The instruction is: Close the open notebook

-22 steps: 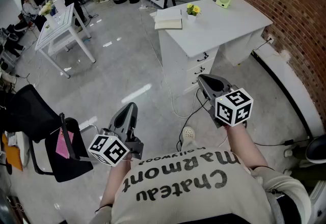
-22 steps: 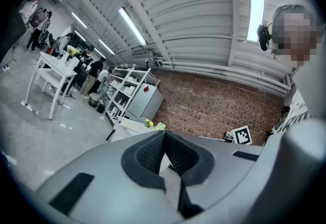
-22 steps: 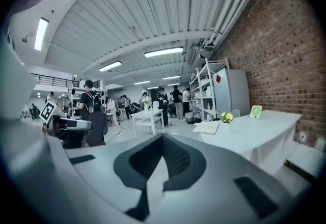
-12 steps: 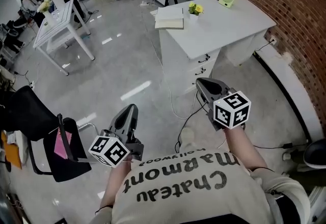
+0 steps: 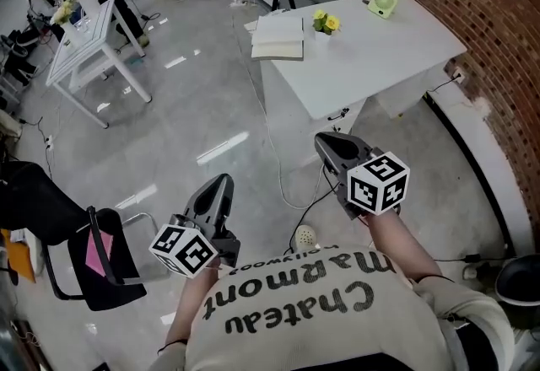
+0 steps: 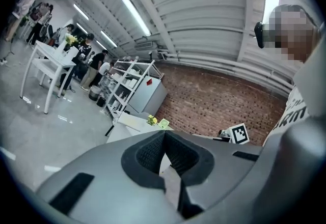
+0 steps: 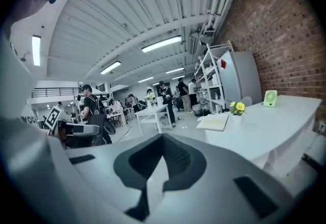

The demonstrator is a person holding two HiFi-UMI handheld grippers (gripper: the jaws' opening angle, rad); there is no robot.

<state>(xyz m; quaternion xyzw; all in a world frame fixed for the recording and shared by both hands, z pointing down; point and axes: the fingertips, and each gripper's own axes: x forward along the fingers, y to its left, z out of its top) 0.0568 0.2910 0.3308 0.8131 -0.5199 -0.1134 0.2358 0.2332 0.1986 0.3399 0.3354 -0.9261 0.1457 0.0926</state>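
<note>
Room: a workshop with a glossy grey floor point(image 5: 194, 108); people stand at the far upper left of the head view.
White table point(image 5: 89, 45): upper left, on thin legs, on the open floor.
Black chair point(image 5: 59, 230): lower left edge, with something pink on its seat.
Left gripper point(image 5: 221, 182): lower left of centre, over bare floor; in its own view the two jaws are pressed together at the tips with nothing between them.
Notebook point(image 5: 278, 36): upper centre, lying open and flat on the near-left corner of the white desk point(image 5: 396, 53), well apart from both grippers; the right gripper view shows it right of centre, also at the desk's corner.
Yellow flowers point(image 5: 325, 21): just right of the notebook, in a small white pot.
Right gripper point(image 5: 326, 143): right of centre, below the desk's front edge and drawers; its jaws are pressed together and empty.
Green gadget point(image 5: 382, 2): upright near the desk's far edge, upper right.
Brick wall point(image 5: 481, 32): red, along the right side of the frame.
</note>
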